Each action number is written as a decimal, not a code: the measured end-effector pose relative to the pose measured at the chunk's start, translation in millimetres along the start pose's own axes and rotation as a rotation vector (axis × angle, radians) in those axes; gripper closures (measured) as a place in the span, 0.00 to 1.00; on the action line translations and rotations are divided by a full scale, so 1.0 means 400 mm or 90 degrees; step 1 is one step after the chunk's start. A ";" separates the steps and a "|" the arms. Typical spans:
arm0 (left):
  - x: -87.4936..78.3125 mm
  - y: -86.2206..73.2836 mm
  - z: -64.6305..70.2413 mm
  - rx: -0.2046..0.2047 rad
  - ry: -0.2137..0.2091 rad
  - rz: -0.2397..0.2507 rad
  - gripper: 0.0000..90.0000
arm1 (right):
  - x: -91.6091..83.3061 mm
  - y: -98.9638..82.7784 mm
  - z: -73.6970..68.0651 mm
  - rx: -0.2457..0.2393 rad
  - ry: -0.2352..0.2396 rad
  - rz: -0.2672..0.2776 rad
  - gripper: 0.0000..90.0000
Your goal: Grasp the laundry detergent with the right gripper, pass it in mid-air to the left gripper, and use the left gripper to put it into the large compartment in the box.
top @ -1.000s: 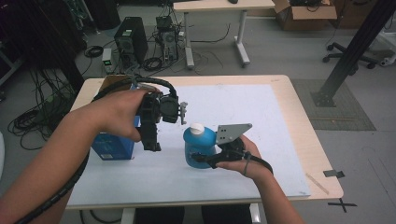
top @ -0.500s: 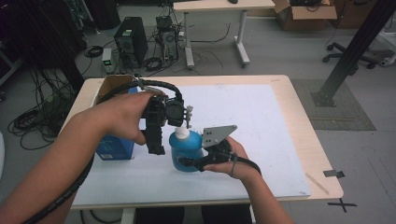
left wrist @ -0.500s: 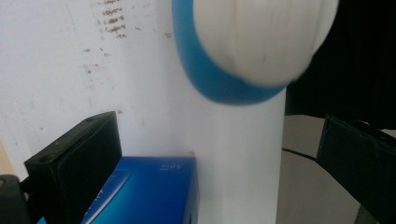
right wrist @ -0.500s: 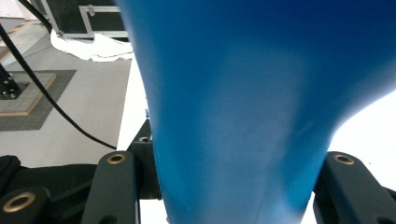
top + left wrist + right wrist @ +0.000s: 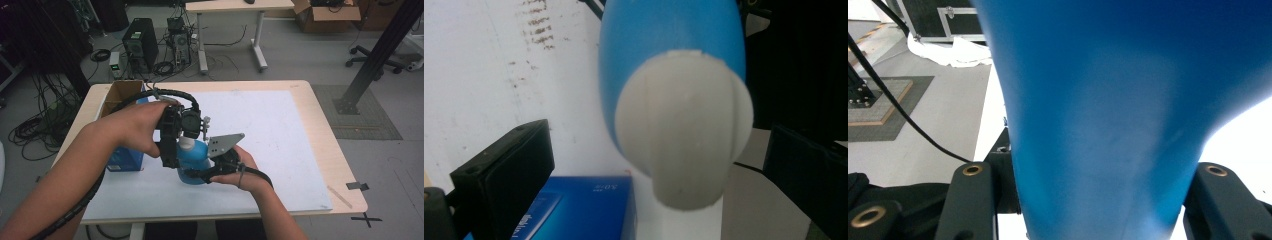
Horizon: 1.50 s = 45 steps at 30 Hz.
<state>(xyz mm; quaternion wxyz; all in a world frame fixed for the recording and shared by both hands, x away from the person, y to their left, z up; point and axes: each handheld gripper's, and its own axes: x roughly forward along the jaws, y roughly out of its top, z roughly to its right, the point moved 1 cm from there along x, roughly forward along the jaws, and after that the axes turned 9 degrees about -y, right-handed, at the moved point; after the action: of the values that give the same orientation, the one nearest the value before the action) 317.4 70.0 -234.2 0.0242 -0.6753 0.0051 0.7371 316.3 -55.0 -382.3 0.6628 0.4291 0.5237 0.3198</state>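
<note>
Upright blue plastic bottle with a ribbed white screw cap (image 5: 194,159), standing on the white mat (image 5: 280,130) at its near-left part, long axis vertical. The right gripper (image 5: 212,172) clamps the bottle's lower body from the person's side, its jaws pressed against both flanks in the right gripper view. The left gripper (image 5: 172,150) hangs directly above the bottle, pointing down; in the left gripper view the white cap (image 5: 684,132) sits between its two spread jaws, neither pad touching it. The cap thus lies straight ahead of the left jaws, along the bottle's axis, so closing on it probably needs only a short descent. Just left of the bottle rests a blue cardboard box (image 5: 125,159).
</note>
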 end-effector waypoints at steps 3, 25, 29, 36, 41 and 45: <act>0.005 0.001 -0.002 0.001 0.000 0.001 0.00 | 0.006 0.003 -0.001 0.000 0.001 0.001 0.51; 0.027 0.022 0.005 0.023 0.009 0.004 0.04 | 0.020 0.024 -0.008 -0.002 -0.002 0.006 0.51; 0.026 0.024 0.006 0.026 0.014 0.003 0.06 | 0.020 0.025 -0.008 0.000 -0.006 0.006 0.51; 0.029 0.026 0.004 0.031 0.017 -0.006 0.12 | 0.020 0.030 -0.011 -0.003 -0.010 0.012 0.51; 0.032 0.029 0.004 0.036 0.013 -0.007 0.15 | 0.017 0.034 -0.010 -0.004 -0.011 0.013 0.51; 0.033 0.030 0.004 0.036 0.010 -0.009 0.17 | 0.015 0.035 -0.010 -0.003 -0.012 0.010 0.51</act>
<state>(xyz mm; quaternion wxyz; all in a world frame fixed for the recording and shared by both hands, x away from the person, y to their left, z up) 314.0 58.6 -247.5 0.0482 -0.6804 0.0214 0.7309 314.4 -43.1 -372.6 0.6661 0.4347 0.5135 0.3220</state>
